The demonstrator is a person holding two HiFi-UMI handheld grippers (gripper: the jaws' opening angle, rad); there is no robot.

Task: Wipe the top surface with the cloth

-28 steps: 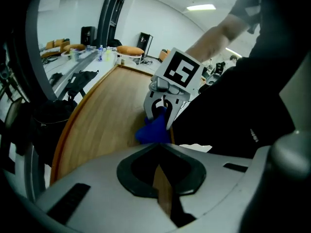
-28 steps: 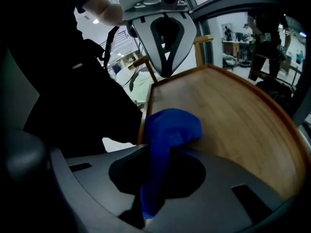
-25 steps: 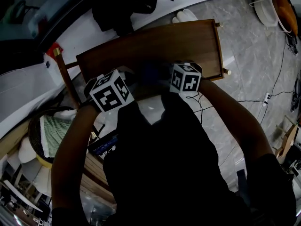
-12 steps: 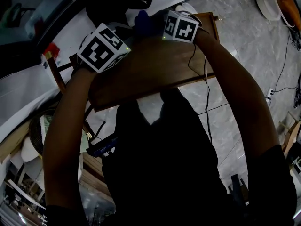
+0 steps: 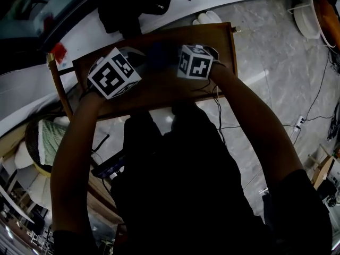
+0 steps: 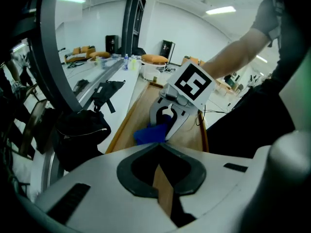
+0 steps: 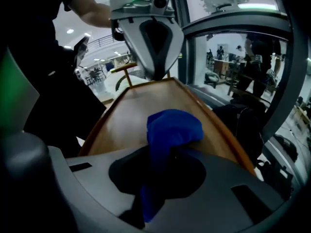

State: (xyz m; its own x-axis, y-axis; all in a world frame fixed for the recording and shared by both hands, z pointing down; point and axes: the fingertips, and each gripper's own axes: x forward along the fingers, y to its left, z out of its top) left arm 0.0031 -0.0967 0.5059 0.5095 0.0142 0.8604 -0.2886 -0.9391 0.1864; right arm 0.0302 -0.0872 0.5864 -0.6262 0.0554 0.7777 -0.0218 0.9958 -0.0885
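A brown wooden table top (image 5: 159, 89) lies below me. My right gripper (image 5: 172, 56) is shut on a blue cloth (image 5: 159, 53) that rests on the wood near the far edge. In the right gripper view the cloth (image 7: 170, 127) bulges out of the jaws onto the table top (image 7: 129, 115). My left gripper (image 5: 133, 57) hangs just left of the cloth, facing the right one. Its jaws (image 6: 163, 188) stand shut with nothing in them. From the left gripper view I see the right gripper (image 6: 167, 119) gripping the cloth (image 6: 148, 134).
A black bag (image 5: 133, 7) lies beyond the table's far edge, on a white surface. A basket with a green-white cloth (image 5: 50, 137) stands at the lower left. A white basin (image 5: 304, 12) and cables (image 5: 239, 124) lie on the grey floor to the right.
Both grippers swept from the near edge out to the far edge, then drew back a little toward me. The blue cloth travelled with the right gripper.
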